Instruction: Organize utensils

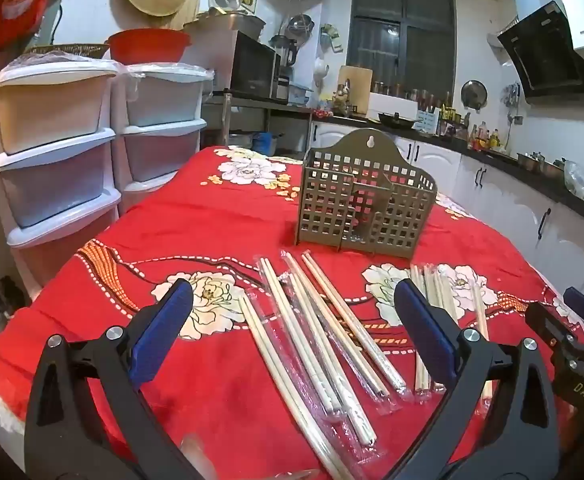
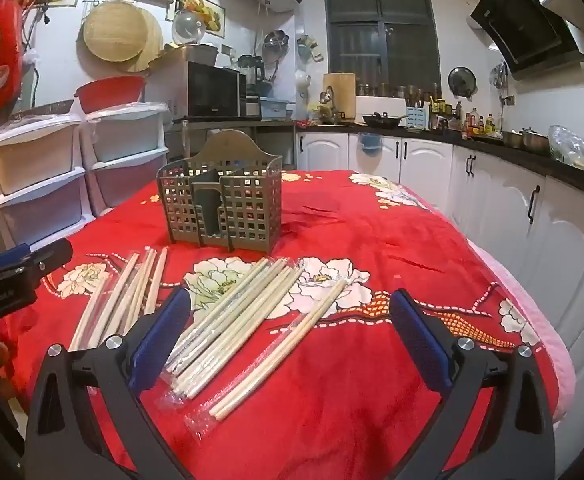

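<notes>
Several pairs of pale wooden chopsticks in clear plastic sleeves lie in loose groups on a red floral tablecloth. They also show in the right wrist view, with another group to the left. A grey perforated utensil holder stands upright behind them; it also shows in the right wrist view. My left gripper is open and empty above the chopsticks. My right gripper is open and empty above the cloth, with its left finger over the middle chopstick group.
White plastic drawer units stand left of the table. A kitchen counter with white cabinets runs along the right. The other gripper shows at the right edge of the left wrist view and at the left edge of the right wrist view.
</notes>
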`<state>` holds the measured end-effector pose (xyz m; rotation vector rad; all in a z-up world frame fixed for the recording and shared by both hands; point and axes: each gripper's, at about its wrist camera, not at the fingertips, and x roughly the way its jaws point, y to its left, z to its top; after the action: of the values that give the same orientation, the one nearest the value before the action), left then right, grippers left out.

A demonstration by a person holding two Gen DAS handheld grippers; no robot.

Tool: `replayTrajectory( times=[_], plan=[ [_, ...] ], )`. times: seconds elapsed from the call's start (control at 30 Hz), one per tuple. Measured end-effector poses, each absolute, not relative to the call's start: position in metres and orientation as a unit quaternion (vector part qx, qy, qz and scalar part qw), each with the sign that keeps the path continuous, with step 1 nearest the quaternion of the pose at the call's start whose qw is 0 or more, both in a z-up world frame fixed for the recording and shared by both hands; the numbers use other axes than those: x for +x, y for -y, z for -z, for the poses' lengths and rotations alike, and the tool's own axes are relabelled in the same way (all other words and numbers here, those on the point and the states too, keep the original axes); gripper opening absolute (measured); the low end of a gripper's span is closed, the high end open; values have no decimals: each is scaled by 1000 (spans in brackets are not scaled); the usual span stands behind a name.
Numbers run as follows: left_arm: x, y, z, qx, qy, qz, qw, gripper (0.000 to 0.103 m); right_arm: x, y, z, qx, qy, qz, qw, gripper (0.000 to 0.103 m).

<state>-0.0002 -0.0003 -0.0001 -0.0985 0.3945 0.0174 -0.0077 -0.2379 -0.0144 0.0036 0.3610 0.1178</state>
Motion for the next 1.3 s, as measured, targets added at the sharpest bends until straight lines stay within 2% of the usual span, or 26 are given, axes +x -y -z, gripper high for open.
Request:
replayTrajectory(
  times=[1.3],
  plan=[
    [-11,0,4,-51,-211,3,976,92,-17,240,12,4,-185,-61,981,97]
  ],
)
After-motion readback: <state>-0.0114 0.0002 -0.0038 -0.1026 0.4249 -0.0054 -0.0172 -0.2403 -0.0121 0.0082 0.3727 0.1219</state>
